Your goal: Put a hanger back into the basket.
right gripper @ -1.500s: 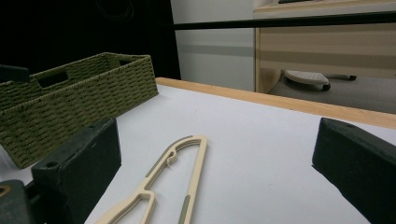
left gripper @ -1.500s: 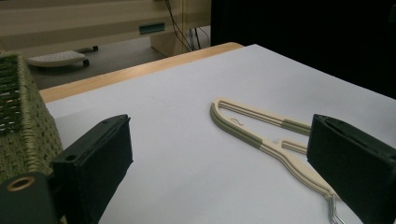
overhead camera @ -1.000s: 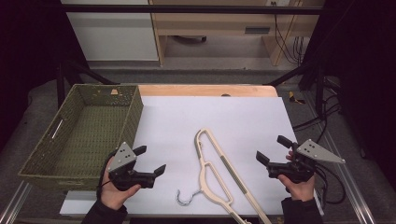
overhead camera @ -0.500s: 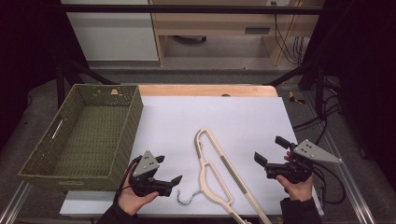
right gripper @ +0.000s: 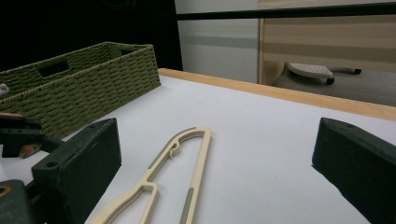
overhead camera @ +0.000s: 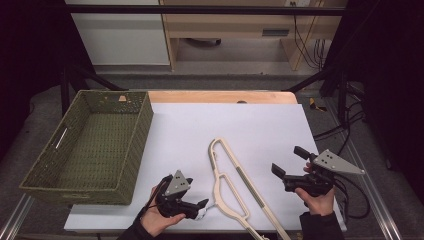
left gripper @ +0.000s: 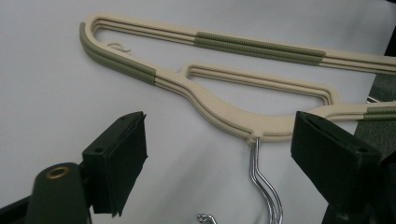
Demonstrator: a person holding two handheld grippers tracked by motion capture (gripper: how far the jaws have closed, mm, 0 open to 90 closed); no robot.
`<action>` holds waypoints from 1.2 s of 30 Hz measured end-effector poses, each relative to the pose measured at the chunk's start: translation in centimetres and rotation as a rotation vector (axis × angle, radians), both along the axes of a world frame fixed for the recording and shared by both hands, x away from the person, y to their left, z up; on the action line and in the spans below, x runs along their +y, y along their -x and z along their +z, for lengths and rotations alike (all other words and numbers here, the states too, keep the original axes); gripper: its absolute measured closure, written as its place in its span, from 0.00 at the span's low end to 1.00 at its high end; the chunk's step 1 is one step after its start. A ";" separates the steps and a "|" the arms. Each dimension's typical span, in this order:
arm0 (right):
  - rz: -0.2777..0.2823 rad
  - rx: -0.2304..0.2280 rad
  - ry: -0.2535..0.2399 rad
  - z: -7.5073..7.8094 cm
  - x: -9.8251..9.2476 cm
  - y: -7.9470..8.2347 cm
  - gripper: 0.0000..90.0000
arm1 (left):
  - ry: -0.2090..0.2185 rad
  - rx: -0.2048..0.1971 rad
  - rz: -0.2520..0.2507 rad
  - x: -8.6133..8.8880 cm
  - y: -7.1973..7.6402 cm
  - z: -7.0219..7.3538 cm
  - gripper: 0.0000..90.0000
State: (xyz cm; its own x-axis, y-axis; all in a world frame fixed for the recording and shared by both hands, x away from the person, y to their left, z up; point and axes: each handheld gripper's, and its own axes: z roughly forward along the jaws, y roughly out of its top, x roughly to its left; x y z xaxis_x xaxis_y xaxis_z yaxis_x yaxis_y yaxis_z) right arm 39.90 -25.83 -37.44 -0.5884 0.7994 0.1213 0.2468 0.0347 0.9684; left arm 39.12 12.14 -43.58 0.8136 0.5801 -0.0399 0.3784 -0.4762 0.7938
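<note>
A cream hanger (overhead camera: pixel 227 182) with green grip strips lies flat on the white table top, its metal hook (overhead camera: pixel 204 212) at the near end. My left gripper (overhead camera: pixel 200 207) is low at the front edge and points right at that hook. In the left gripper view the hook's stem (left gripper: pixel 262 179) rises between the jaws of the left gripper (left gripper: pixel 218 140); the jaws have just been closing, but both pads stand clear of it. My right gripper (overhead camera: pixel 287 160) hovers open to the right of the hanger (right gripper: pixel 187 154), with nothing between its jaws (right gripper: pixel 217 135).
A green woven basket (overhead camera: pixel 135 145) stands at the table's left, seen also in the right gripper view (right gripper: pixel 84 88). A bare wooden strip (overhead camera: pixel 220 96) runs along the table's far edge. Cables trail off the right side.
My left gripper has moved right and down, from beside the basket to the hanger's hook. The right gripper has stayed where it was.
</note>
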 end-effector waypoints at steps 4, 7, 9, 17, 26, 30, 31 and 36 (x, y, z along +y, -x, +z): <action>0.005 0.002 0.001 -0.1 0.1 0.0 0.02 | -0.024 0.021 -0.017 -0.7 0.0 -0.7 0.26; 0.007 0.006 0.003 -0.1 0.2 -0.1 0.02 | -0.037 0.041 -0.028 -1.2 -0.1 -1.2 0.32; 0.009 0.009 0.003 -0.1 0.2 -0.1 0.02 | -0.040 0.046 -0.031 -1.3 -0.1 -1.4 0.37; 0.015 0.010 0.012 -0.2 0.4 -0.2 0.02 | -0.085 0.084 -0.073 -2.4 -0.3 -2.5 0.56; 0.017 0.018 0.023 -0.4 0.5 -0.2 0.02 | -0.115 0.126 -0.087 -3.2 -0.6 -3.3 0.74; 0.019 0.021 0.018 -0.4 0.5 -0.3 0.02 | -0.116 0.141 -0.085 -3.4 -0.7 -3.5 0.79; 0.019 0.020 0.019 -0.4 0.6 -0.3 0.02 | -0.116 0.149 -0.089 -3.4 -0.7 -3.5 0.81; 0.024 0.020 0.025 -0.5 0.6 -0.3 0.02 | -0.111 0.162 -0.096 -3.5 -0.7 -3.6 0.87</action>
